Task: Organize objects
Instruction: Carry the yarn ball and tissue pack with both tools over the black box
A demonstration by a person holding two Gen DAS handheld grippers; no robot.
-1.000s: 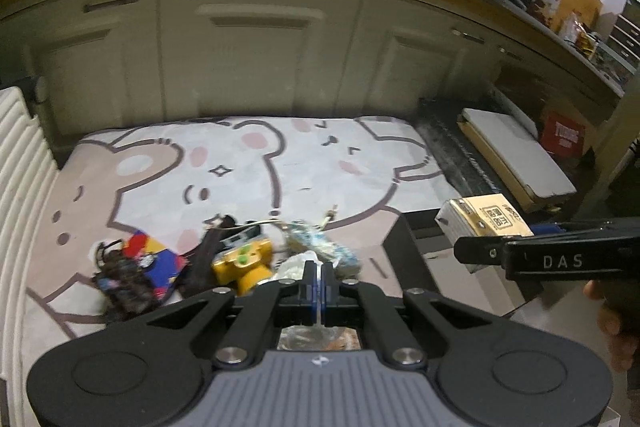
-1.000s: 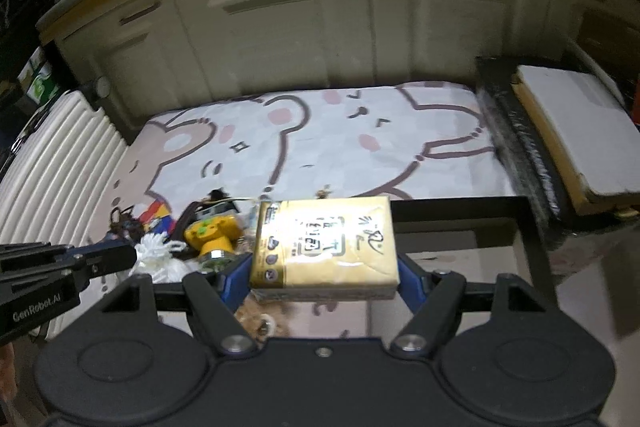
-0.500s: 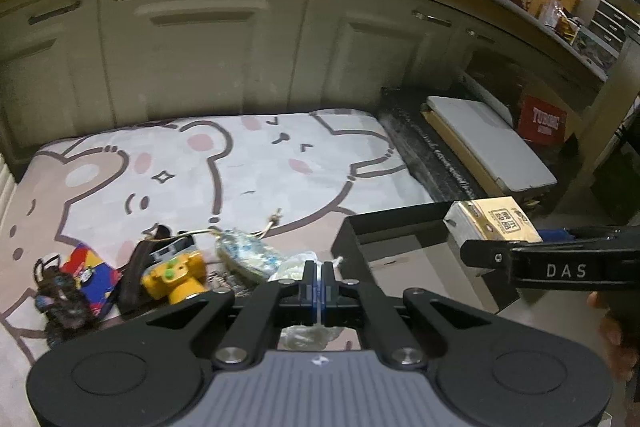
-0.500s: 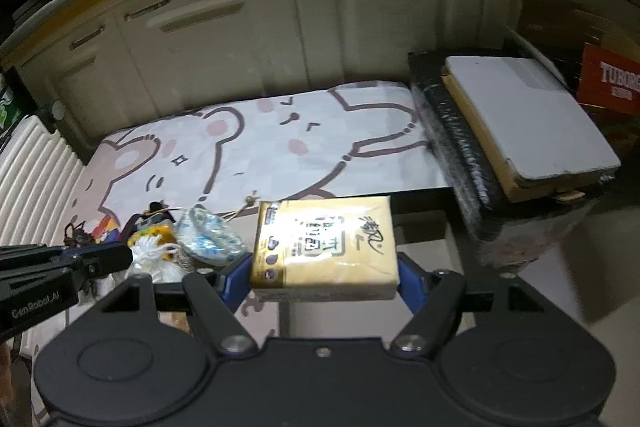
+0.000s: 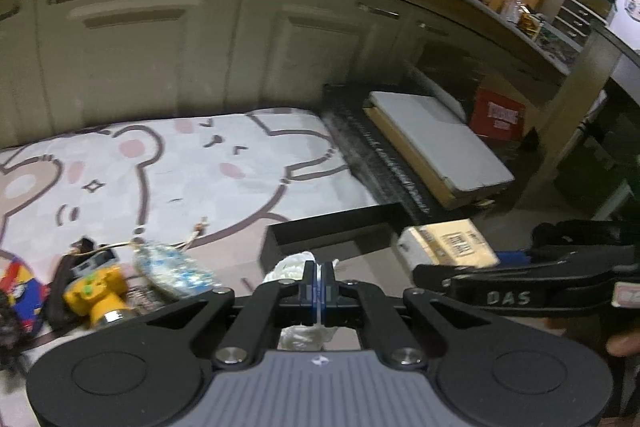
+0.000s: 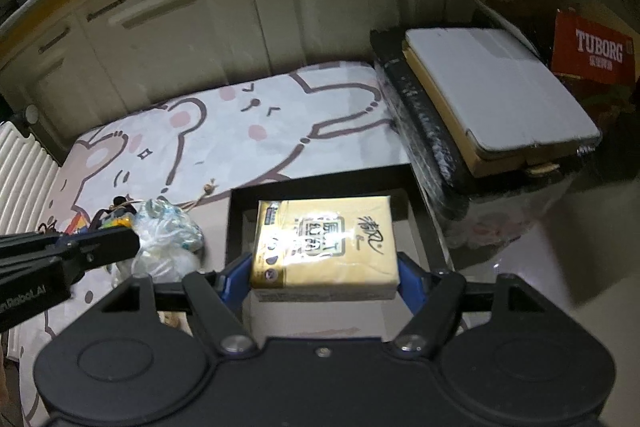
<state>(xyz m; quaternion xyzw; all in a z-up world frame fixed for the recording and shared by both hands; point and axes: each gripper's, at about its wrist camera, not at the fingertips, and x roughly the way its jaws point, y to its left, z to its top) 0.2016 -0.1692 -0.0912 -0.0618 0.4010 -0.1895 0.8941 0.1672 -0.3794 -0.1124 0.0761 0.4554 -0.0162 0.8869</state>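
My right gripper [image 6: 325, 269] is shut on a golden tissue pack [image 6: 326, 243], its blue pads pressing both short sides. The pack hangs over the black open tray [image 6: 320, 183] on the floor. In the left wrist view the same pack [image 5: 448, 247] shows at the right above the tray's rim [image 5: 336, 223], with the right gripper [image 5: 436, 269] seen from the side. My left gripper [image 5: 319, 277] is shut on a crumpled white plastic bag [image 5: 294, 265], just left of the tray. The right wrist view shows that bag [image 6: 160, 255] hanging from the left gripper [image 6: 120, 241].
On the bear-print mat [image 5: 180, 163], left of the tray, lie a yellow toy [image 5: 94, 287], a blue-white pouch [image 5: 172, 267] and a colourful item [image 5: 20, 291]. A white board [image 6: 496, 87] rests on a black wrapped block at the right. Cream cabinets [image 5: 140, 47] stand behind, with a red box [image 6: 592, 47] nearby.
Both grippers have moved right and a little down. The tissue pack now hangs over the black tray, and the white bag has come up to the tray's left side. Both grips are unchanged.
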